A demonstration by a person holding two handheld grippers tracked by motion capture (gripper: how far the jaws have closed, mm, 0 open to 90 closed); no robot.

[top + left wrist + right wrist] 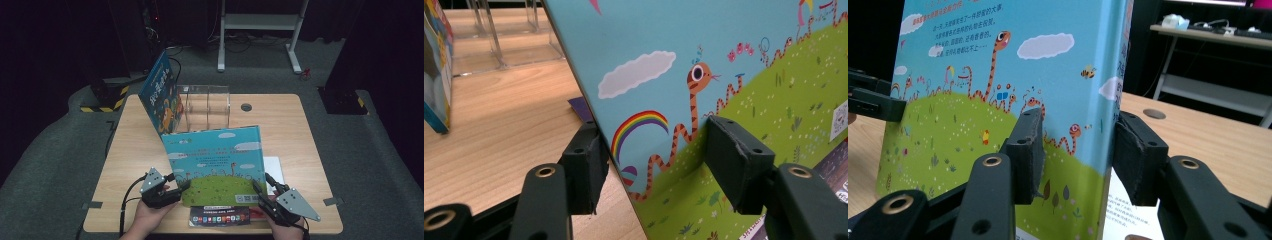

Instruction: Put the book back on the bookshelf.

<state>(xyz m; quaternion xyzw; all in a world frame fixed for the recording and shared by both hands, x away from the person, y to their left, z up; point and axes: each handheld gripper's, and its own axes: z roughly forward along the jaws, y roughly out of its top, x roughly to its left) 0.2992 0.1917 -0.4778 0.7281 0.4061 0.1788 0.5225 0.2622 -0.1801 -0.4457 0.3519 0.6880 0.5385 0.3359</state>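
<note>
Book (216,162) stands upright between both tongs' jaws.

Lab-style recording room, dark all around

1 wooden table (295,125) on grey carpet, black curtains behind, hazard-striped stand bases (102,100), a white desk frame (260,30) and loose cables on the floor.

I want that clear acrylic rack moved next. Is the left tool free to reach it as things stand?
Probably not yet. The left tool straddles the lower left edge of the snake picture book, which stands raised between it and the clear acrylic rack. It would have to let go and pass around the book first.
</note>
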